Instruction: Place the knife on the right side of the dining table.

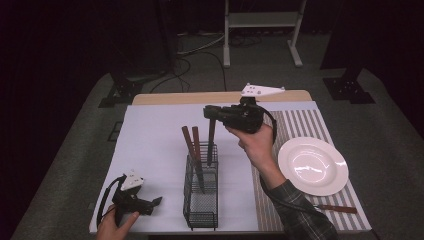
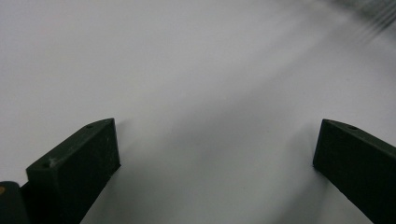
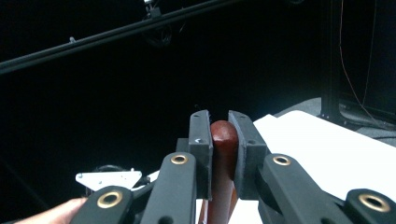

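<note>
One wire caddy (image 1: 201, 197), perhaps three wooden-handled utensils (image 1: 192, 145), one plate (image 1: 313, 165)

White plate (image 1: 313, 165) on striped mat (image 1: 300, 125)

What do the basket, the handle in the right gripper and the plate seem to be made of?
Basket: thin black wire mesh, probably coated metal, since the table shows through it. Handle: reddish-brown with a smooth rounded end, likely varnished wood, possibly plastic. Plate: glossy white with light reflections, probably glazed ceramic.
</note>
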Motion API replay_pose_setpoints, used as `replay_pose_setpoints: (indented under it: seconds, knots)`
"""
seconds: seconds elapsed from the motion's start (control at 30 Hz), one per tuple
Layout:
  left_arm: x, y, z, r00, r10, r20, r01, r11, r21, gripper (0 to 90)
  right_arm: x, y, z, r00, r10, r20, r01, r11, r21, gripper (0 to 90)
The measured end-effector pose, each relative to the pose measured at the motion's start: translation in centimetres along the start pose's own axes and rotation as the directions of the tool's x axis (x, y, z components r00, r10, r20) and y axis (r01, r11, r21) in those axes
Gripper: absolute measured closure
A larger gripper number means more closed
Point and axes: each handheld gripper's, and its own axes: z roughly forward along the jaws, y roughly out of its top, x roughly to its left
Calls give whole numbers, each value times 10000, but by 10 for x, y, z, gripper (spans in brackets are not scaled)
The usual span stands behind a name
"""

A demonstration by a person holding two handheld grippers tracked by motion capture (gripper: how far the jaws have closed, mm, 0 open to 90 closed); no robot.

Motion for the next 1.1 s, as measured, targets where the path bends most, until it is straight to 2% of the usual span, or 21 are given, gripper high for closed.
replay_pose_setpoints:
  seconds: [0.57, 0.63, 0.77, 1.1]
  knots:
    - [0, 0, 0, 10000, 10, 0, -10, 10000, 13, 0, 2, 30, -17, 9998, -215, 60, 219, 9970, -749, 797]
    - [0, 0, 0, 10000, 14, -3, -14, 10000, 14, 0, 3, 36, -23, 9996, -265, 122, 275, 9954, -916, 797]
    - [0, 0, 0, 10000, 13, -2, -13, 10000, 16, 0, 2, 43, -31, 9991, -322, 276, 350, 9932, -1111, 797]
    - [0, 0, 0, 10000, 14, -3, -14, 10000, 14, 0, -6, 56, -58, 9940, -363, 1035, 518, 9872, -1509, 797]
